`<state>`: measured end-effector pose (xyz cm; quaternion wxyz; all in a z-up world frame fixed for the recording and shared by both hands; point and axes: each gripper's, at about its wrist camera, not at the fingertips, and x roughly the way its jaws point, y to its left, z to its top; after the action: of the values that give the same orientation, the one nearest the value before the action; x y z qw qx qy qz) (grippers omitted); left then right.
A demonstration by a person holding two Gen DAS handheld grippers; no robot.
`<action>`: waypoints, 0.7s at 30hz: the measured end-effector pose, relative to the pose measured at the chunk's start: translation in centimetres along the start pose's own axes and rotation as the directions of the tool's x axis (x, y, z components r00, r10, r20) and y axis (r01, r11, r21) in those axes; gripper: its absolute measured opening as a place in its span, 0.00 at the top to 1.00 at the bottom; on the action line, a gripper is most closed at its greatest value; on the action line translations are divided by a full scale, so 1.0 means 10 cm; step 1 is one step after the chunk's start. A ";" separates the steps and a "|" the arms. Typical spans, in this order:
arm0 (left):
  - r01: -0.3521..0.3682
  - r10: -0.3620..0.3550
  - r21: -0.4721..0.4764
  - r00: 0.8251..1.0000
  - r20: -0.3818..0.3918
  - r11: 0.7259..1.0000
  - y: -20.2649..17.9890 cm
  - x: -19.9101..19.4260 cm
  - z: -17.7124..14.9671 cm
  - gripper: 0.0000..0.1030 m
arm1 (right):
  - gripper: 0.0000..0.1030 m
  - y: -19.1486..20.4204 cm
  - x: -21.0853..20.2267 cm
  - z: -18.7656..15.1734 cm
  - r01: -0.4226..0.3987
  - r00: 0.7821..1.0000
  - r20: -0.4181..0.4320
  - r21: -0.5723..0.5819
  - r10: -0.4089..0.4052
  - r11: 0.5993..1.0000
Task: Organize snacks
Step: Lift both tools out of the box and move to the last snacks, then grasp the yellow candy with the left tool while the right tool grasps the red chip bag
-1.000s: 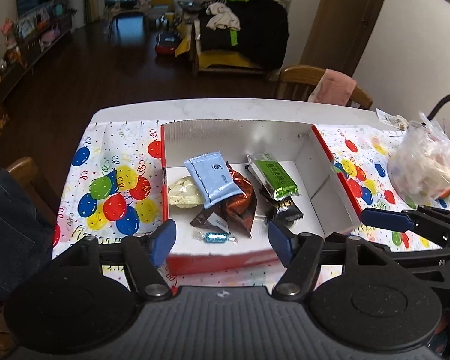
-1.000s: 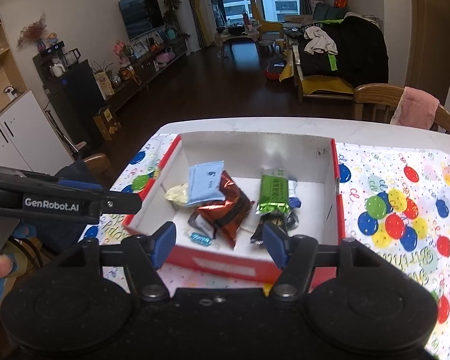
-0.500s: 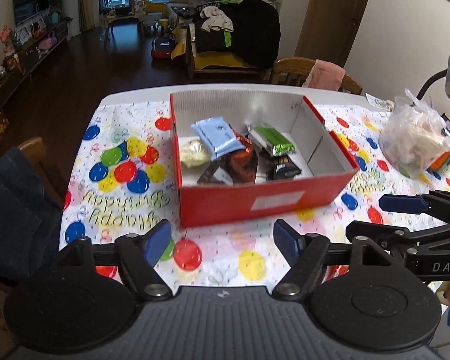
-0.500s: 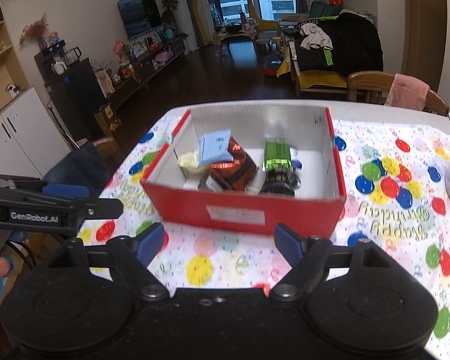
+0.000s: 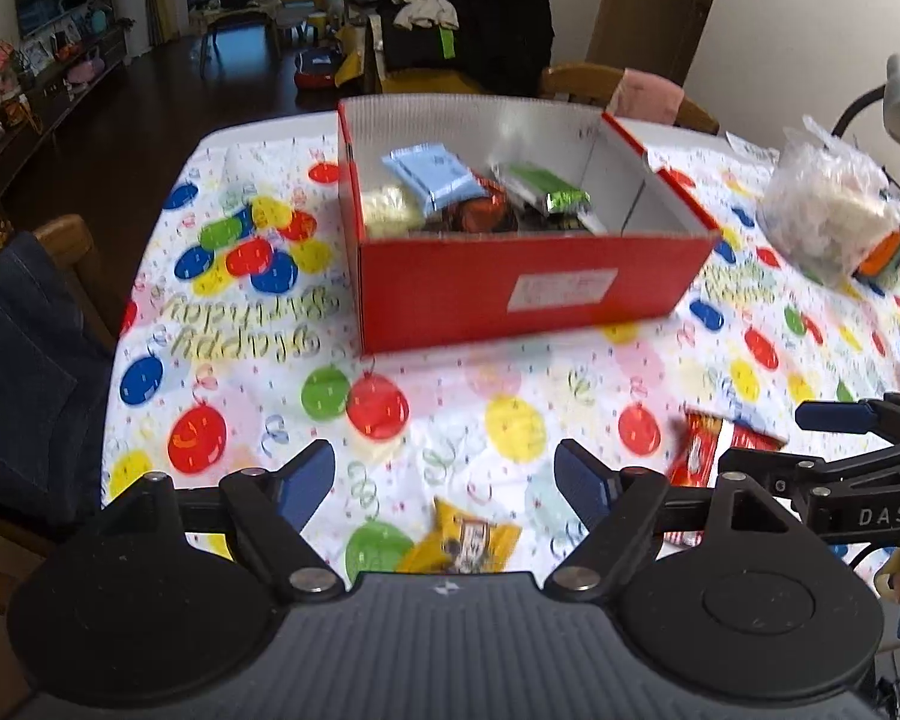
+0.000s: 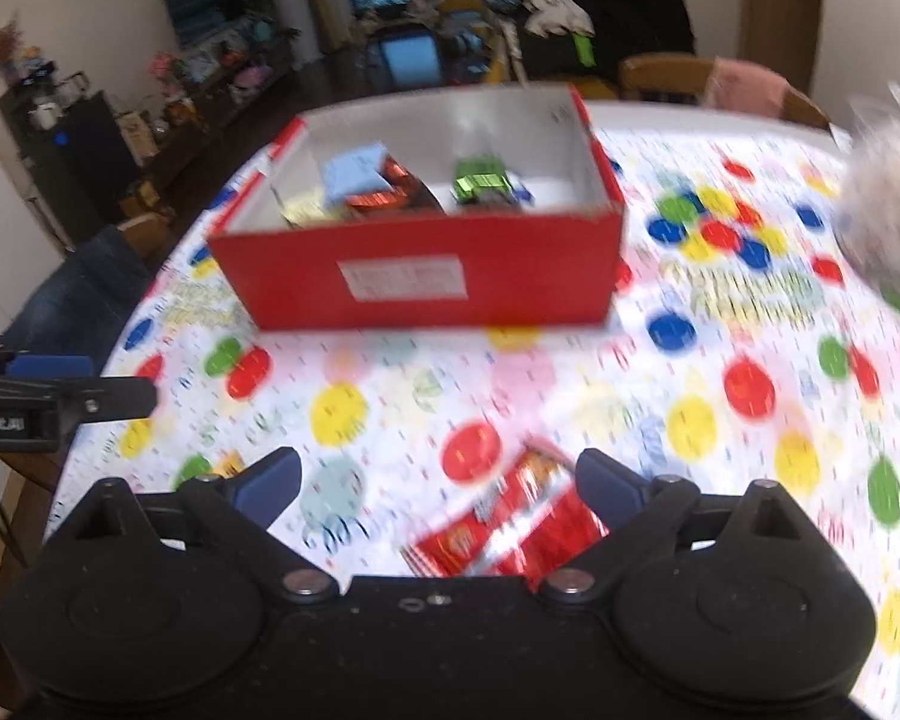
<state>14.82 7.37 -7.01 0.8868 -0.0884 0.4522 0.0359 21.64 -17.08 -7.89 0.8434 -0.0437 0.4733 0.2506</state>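
Moved: we are pulling both grippers back from the box [image 5: 528,294], jaws opening, nothing between them.
Left gripper [image 5: 444,477]: hovering over yellow packet [image 5: 459,543].
Right gripper [image 6: 438,480]: hovering over red packet [image 6: 504,525].
Handling: light, crinkly, slippery; we are judging mid-body pinches safest.

One red box [image 5: 528,294] stands on the tabletop [image 5: 510,396], with at least four snack packets inside: one light blue [image 5: 432,171], one green [image 5: 540,186], one orange-red foil [image 5: 480,213], one pale [image 5: 390,213]. Two packets lie loose: one yellow [image 5: 462,540], one red [image 6: 510,528]. One clear bag [image 5: 828,216]
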 end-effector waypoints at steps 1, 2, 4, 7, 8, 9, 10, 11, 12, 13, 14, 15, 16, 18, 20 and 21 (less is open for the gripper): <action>0.006 -0.006 0.001 1.000 -0.006 1.000 0.00 0.01 -0.04 0.22 | 0.05 -0.02 0.03 -0.04 0.010 1.000 -0.014 0.015 -0.009 1.000; 0.008 -0.008 0.003 1.000 -0.012 1.000 -0.01 0.03 -0.07 0.22 | 0.04 -0.05 0.07 -0.09 0.021 0.999 -0.030 0.035 -0.020 0.999; 0.007 -0.007 0.009 1.000 -0.023 1.000 -0.03 0.06 -0.13 0.22 | 0.04 -0.09 0.13 -0.15 0.052 0.997 -0.060 0.076 -0.048 0.996; -0.007 0.007 0.005 0.999 -0.032 1.000 -0.04 0.09 -0.20 0.22 | 0.04 -0.19 0.21 -0.22 0.110 0.990 -0.103 0.156 -0.095 0.982; -0.008 0.008 0.000 0.999 -0.035 1.000 -0.03 0.09 -0.21 0.22 | 0.04 -0.21 0.24 -0.23 0.134 0.987 -0.112 0.180 -0.115 0.975; -0.006 0.006 -0.008 0.999 -0.041 1.000 -0.02 0.09 -0.23 0.22 | 0.04 -0.24 0.27 -0.23 0.155 0.984 -0.117 0.205 -0.133 0.966; -0.005 0.004 -0.017 0.999 -0.046 1.000 -0.01 0.10 -0.24 0.22 | 0.04 -0.26 0.30 -0.22 0.173 0.982 -0.120 0.228 -0.149 0.958; -0.005 0.004 -0.023 0.999 -0.050 1.000 0.00 0.10 -0.26 0.22 | 0.04 -0.28 0.33 -0.21 0.192 0.979 -0.122 0.250 -0.166 0.949; -0.006 0.005 -0.026 0.999 -0.052 1.000 0.01 0.10 -0.27 0.22 | 0.04 -0.30 0.35 -0.19 0.214 0.975 -0.124 0.276 -0.186 0.937; -0.008 0.006 -0.026 0.999 -0.053 1.000 0.01 0.10 -0.28 0.22 | 0.04 -0.32 0.39 -0.18 0.230 0.972 -0.125 0.304 -0.200 0.925; -0.009 0.008 -0.024 0.998 -0.056 1.000 0.02 0.10 -0.29 0.22 | 0.04 -0.35 0.42 -0.17 0.242 0.969 -0.126 0.329 -0.212 0.913; -0.012 0.010 -0.020 0.998 -0.059 1.000 0.02 0.10 -0.30 0.22 | 0.04 -0.38 0.45 -0.17 0.261 0.964 -0.135 0.354 -0.227 0.898; -0.013 0.012 -0.016 0.998 -0.063 1.000 0.02 0.11 -0.31 0.22 | 0.04 -0.40 0.48 -0.16 0.283 0.958 -0.153 0.378 -0.242 0.882; -0.004 0.004 -0.008 0.997 -0.078 1.000 0.03 0.13 -0.32 0.22 | 0.04 -0.43 0.53 -0.16 0.287 0.956 -0.172 0.413 -0.236 0.864; 0.016 -0.015 0.002 0.994 -0.104 1.000 0.03 0.17 -0.34 0.22 | 0.04 -0.40 0.58 -0.15 0.298 0.953 -0.181 0.417 -0.243 0.858; 0.026 -0.025 0.011 0.993 -0.116 1.000 0.03 0.19 -0.35 0.22 | 0.04 -0.39 0.60 -0.15 0.307 0.950 -0.187 0.414 -0.250 0.857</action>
<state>13.12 6.95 -10.52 0.8599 -0.0905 0.5021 0.0164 24.88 -18.68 -14.26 0.8271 0.0631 0.5584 0.0097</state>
